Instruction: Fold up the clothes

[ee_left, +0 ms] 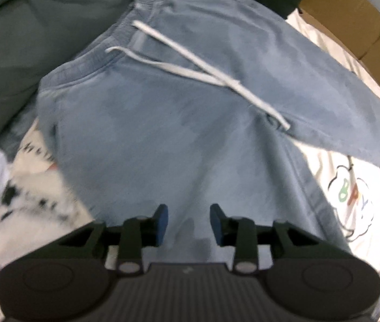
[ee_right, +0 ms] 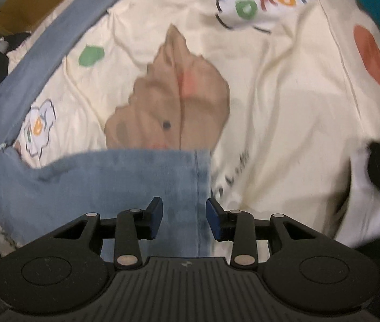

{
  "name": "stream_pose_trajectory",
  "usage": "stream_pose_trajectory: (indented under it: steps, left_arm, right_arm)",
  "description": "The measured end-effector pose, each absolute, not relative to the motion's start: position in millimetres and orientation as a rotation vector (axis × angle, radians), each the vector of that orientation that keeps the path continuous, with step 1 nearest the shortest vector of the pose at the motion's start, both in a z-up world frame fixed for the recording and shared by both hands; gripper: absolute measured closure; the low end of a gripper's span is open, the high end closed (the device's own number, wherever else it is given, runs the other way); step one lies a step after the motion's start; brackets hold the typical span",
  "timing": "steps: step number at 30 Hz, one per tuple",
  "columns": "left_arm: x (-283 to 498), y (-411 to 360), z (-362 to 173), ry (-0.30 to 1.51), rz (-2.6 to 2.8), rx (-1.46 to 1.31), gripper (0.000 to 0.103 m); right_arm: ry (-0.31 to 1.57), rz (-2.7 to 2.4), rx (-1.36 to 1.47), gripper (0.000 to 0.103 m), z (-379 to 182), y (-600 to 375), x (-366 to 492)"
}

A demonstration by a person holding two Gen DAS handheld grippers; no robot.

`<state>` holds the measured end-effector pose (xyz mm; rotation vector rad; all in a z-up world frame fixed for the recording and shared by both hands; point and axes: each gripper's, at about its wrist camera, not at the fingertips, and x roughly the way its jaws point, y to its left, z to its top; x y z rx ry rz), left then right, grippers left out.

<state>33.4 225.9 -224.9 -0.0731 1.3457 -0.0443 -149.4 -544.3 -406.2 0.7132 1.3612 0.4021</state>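
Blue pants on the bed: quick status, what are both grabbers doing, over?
Left gripper open over blue drawstring pants. Right gripper open over a pant leg hem. Pants spread on cartoon-print bedsheet, unfolded. Nothing blocking.

Surface: a bed covered by a cream cartoon-print sheet (ee_right: 283,86), printed with a tan bear face, green and red shapes and coloured letters.
On it, left: blue drawstring pants (ee_left: 179,123) are spread out.
Far left: a dark green quilt (ee_left: 29,40) is seen.
Near left: a white black-speckled cloth (ee_left: 21,214) is seen.
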Motion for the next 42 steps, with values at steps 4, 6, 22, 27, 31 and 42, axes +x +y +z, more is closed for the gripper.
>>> stream_pose_trajectory:
  steps: [4,6,22,27,31,42]
  left_arm:
    - [53.5,204.5,-234.4,1.338,-0.080,-0.063,0.066]
    - [64.1,191.7,-240.6,1.335,-0.108,-0.048,0.066]
    - [127.6,103.1,-300.6,1.342,-0.237,-0.011,0.067]
    - [134.6,99.7,-310.8,1.377,-0.212,-0.015,0.066]
    - [135.5,103.2,-311.2,1.379,-0.199,-0.035,0.064]
    - [135.8,115.5,-324.5,1.365,-0.132,-0.068,0.090]
  right_arm:
    - [1.330,0.400,0.649,0.060,-416.2,-536.7,-131.7]
    - [1.324,0.399,0.632,0.060,-423.1,-532.6,-125.7]
    - [1.272,0.456,0.421,0.065,-442.5,-487.9,-118.1]
    - [1.262,0.416,0.424,0.092,-427.7,-499.1,-124.2]
    - [1.256,0.375,0.440,0.093,-413.6,-511.7,-129.7]
    - [1.253,0.282,0.442,0.095,-382.0,-527.3,-146.9]
